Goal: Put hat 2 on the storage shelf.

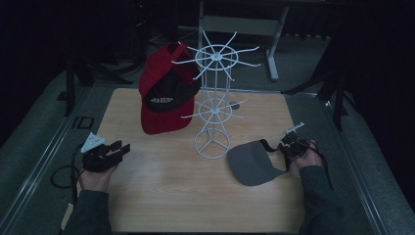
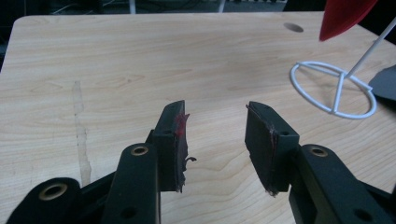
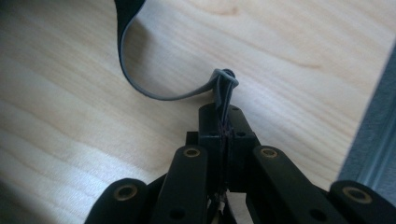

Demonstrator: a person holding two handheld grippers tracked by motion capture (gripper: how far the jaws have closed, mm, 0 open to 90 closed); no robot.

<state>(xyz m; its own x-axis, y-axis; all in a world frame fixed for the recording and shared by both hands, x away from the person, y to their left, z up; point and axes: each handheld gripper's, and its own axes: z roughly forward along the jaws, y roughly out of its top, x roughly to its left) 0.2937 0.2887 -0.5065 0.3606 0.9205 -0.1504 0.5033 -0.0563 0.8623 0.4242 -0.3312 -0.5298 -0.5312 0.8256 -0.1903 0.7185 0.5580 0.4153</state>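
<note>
A red cap (image 1: pixel 164 98) with a black front panel hangs on a white wire rack (image 1: pixel 214 56) that stands mid-table. To the rack's right a grey cap (image 1: pixel 252 164) lies flat on the wood. My right gripper (image 1: pixel 288 144) sits at that cap's back, and in the right gripper view my right gripper (image 3: pixel 226 126) is shut on the grey strap (image 3: pixel 154 91), whose folded end pokes out past the jaws. My left gripper (image 1: pixel 122 148) rests near the table's left edge. In the left gripper view my left gripper (image 2: pixel 215 140) is open over bare wood.
The rack's ring base (image 2: pixel 332 88) lies ahead and to the right of the left jaws, with the red brim (image 2: pixel 343 16) above it. The wooden table (image 1: pixel 171 196) has a metal rail (image 3: pixel 373 140) along its right edge. A metal frame (image 1: pixel 244 24) stands behind the table.
</note>
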